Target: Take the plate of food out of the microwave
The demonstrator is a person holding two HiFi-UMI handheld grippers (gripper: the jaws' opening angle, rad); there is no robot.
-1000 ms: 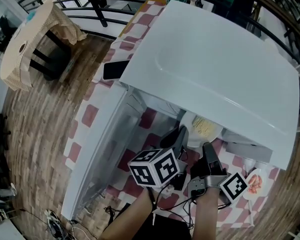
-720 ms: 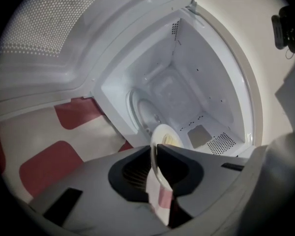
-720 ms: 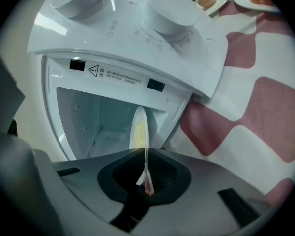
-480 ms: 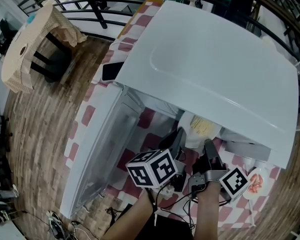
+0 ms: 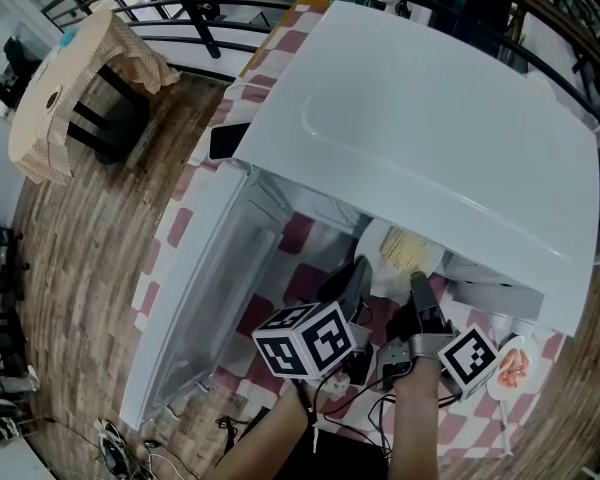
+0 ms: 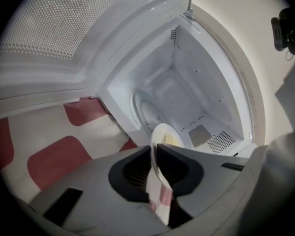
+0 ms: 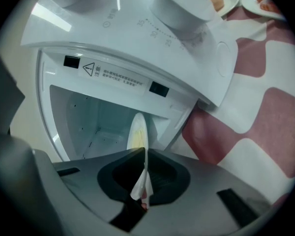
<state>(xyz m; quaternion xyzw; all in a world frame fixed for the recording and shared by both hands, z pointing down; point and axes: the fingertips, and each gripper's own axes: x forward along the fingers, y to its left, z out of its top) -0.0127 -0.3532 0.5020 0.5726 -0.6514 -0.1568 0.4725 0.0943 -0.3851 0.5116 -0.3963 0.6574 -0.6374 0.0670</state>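
Observation:
The white plate with yellowish food sits at the mouth of the white microwave, under its top's front edge. My left gripper holds the plate's left rim. In the left gripper view the plate stands edge-on, with the left gripper shut on it. My right gripper is at the plate's right rim. Its jaws have just been closing. The plate runs between them, and the right gripper is shut on the rim. The microwave door hangs open to the left.
A red-and-white checked cloth covers the table. A black phone lies left of the microwave. A small dish of food sits at the right. A wicker-covered chair stands on the wooden floor beyond.

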